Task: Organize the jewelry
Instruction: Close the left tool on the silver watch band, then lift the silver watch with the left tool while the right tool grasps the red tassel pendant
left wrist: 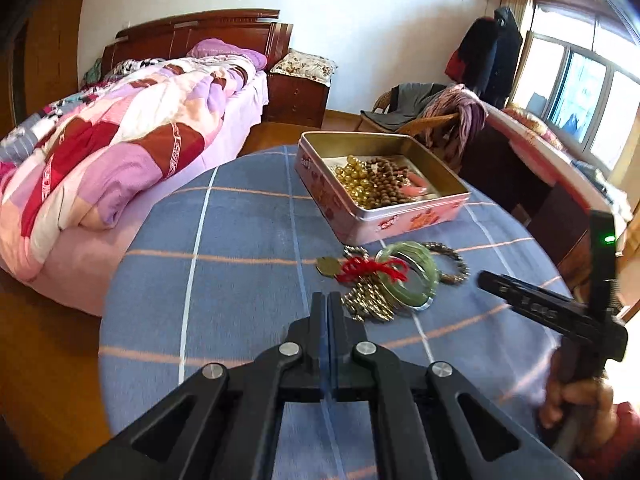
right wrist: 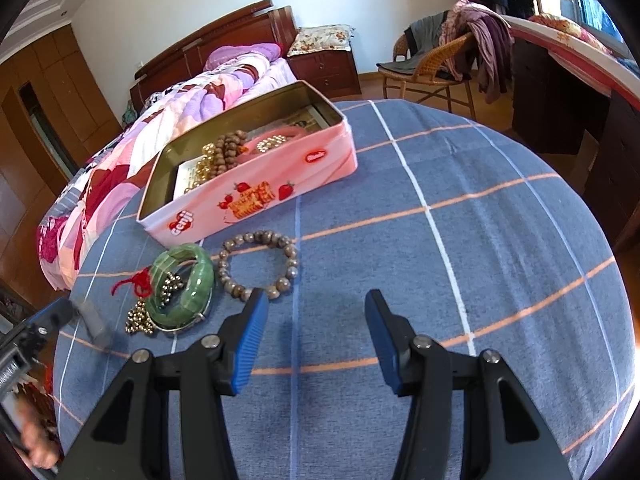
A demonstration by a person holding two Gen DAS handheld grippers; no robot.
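An open pink tin (left wrist: 404, 220) (right wrist: 256, 188) stands on the blue checked tablecloth (left wrist: 240, 264); yellow beads (left wrist: 356, 184) and brown wooden beads (left wrist: 386, 184) lie inside. In front of it lie a green bangle (left wrist: 430, 270) (right wrist: 182, 255), a red cord (left wrist: 372, 270), a metal bead chain (left wrist: 366, 304) (right wrist: 140, 320) and a grey-brown bead bracelet (right wrist: 291, 249). My left gripper (left wrist: 327, 300) is shut with nothing in it, its tips just left of the chain. My right gripper (right wrist: 316, 294) stands open over bare cloth, its left blue pad (right wrist: 252, 340) close to the bracelet.
The table is round, and its edge drops off on all sides. A bed with a pink quilt (left wrist: 100, 160) lies to the left, with a nightstand (left wrist: 298, 96) behind it. A wicker chair draped with clothes (right wrist: 440, 56) and a dark desk (right wrist: 560, 92) stand beyond the far side.
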